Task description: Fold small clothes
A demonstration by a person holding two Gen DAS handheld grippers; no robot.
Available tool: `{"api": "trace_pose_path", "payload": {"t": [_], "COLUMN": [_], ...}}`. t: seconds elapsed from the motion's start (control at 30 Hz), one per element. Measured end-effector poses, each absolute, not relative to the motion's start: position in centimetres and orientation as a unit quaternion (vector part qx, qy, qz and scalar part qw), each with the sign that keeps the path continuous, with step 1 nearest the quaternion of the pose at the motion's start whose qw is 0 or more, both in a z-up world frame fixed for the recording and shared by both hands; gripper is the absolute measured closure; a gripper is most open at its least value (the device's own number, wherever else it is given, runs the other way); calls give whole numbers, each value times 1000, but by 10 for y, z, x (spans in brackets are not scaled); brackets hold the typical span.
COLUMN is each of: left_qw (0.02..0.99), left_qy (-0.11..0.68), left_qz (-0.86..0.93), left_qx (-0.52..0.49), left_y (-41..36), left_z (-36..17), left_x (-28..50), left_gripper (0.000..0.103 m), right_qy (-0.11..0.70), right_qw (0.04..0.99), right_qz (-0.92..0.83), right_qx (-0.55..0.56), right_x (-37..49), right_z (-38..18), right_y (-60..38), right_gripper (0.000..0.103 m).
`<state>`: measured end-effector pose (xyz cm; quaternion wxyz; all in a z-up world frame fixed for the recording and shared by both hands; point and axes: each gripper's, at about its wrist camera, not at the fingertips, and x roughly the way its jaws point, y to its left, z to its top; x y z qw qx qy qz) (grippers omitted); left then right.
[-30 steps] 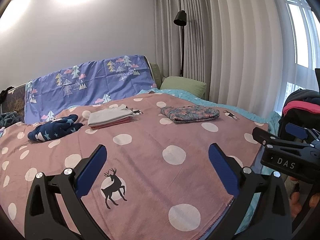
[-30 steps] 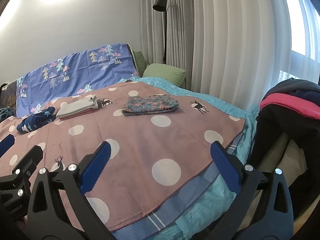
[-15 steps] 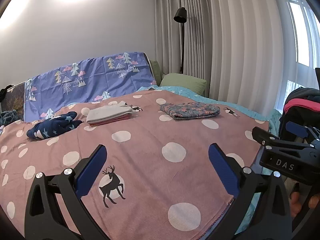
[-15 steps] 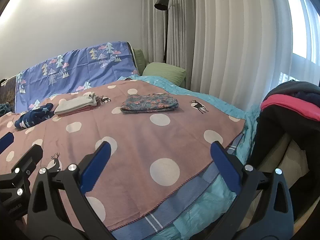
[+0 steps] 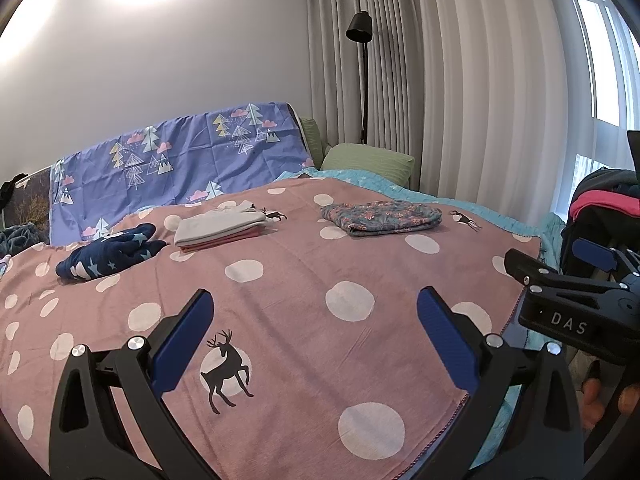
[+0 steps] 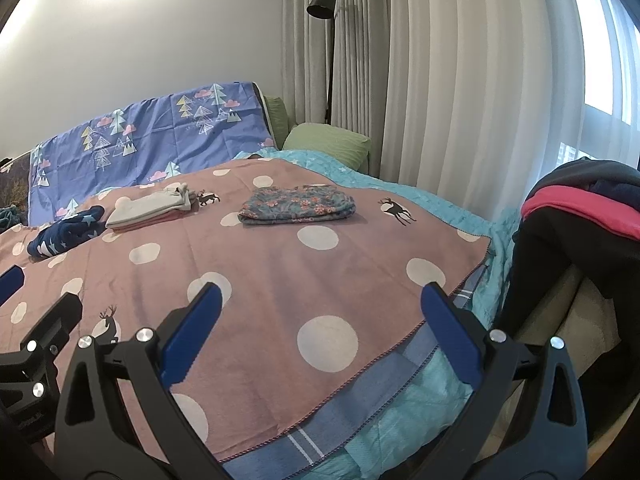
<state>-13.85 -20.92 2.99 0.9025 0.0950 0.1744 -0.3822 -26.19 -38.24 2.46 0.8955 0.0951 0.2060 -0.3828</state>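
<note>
Both the left gripper (image 5: 314,344) and right gripper (image 6: 320,340) hover spread wide and empty over the dotted blanket (image 5: 304,280) – the folded floral garment (image 6: 297,204), grey stack (image 5: 220,229) and navy star piece (image 5: 110,254) lie well beyond; a careless reach could pinch blanket instead – or topple that stack

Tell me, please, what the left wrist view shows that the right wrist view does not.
Only the left wrist view shows the right gripper's side with "DAS" printed on it, and bare fingers beneath it. Only the right wrist view shows the blue striped band under the blanket's near edge and the pale seat beneath the dark clothes. Both show the dotted blanket, floral bundle, grey stack, starred garment, green pillow, and lamp.
</note>
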Motion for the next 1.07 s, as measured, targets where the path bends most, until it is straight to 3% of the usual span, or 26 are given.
{"api": "trace_pose_path", "payload": {"t": [1.07], "left_qw": [899], "left_qy": [179], "left_qz": [-385], "left_qx": [105], "left_y": [-205], "left_z": [28], "left_x": [-141], "left_gripper": [1], "right_qy": [212], "right_qw": [893], "right_qz": [-385], "right_qx": [99], "right_x": [-263], "right_z": [18], "right_y": [-384], "right_gripper": [2]}}
